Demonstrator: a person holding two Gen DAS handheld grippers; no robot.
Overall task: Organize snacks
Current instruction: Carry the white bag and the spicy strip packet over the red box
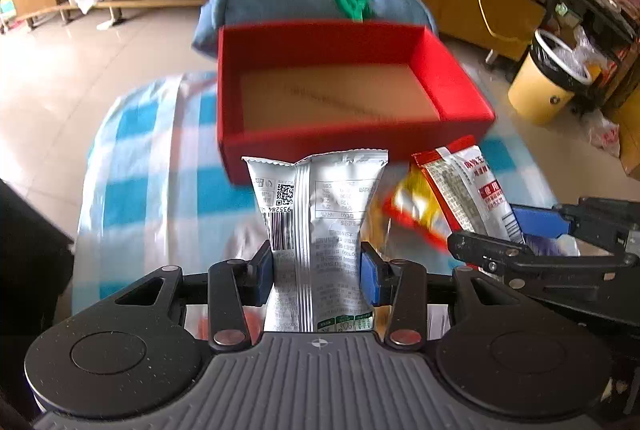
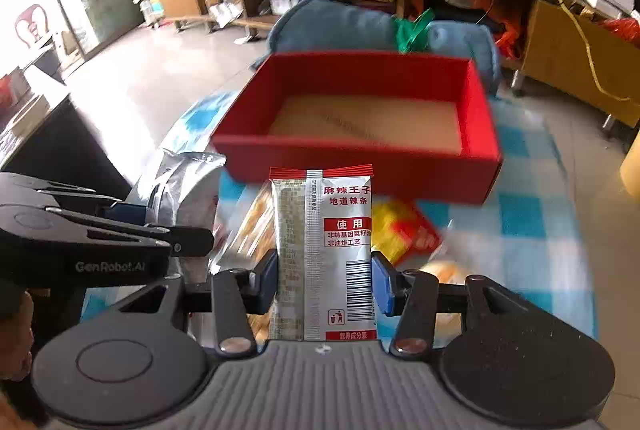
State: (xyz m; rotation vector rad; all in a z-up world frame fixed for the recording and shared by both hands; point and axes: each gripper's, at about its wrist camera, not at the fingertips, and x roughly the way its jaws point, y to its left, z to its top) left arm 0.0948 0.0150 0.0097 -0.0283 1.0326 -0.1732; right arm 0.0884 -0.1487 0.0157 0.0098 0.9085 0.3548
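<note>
1. A silver snack packet is clamped between the blue pads of the left gripper, its printed back facing the camera and its crimped top edge upward.
2. A red-topped spicy-strip packet is pinched in the same manner by the right gripper; both sets of jaws are closed on the packets' side edges.
3. Both packets are held clear of the blue-checked cloth, just short of the near wall of the red box, whose tan floor is seen bare.
4. More snacks, among them a yellow-and-red packet, are left on the cloth below.
5. Handling is judged: film packets, light, soft, crushable, rather slick. The silver packet is visibly waisted at the pads.
6. Hold is best taken across the flat body near a seam, with modest pressure, so contents are not broken.
</note>
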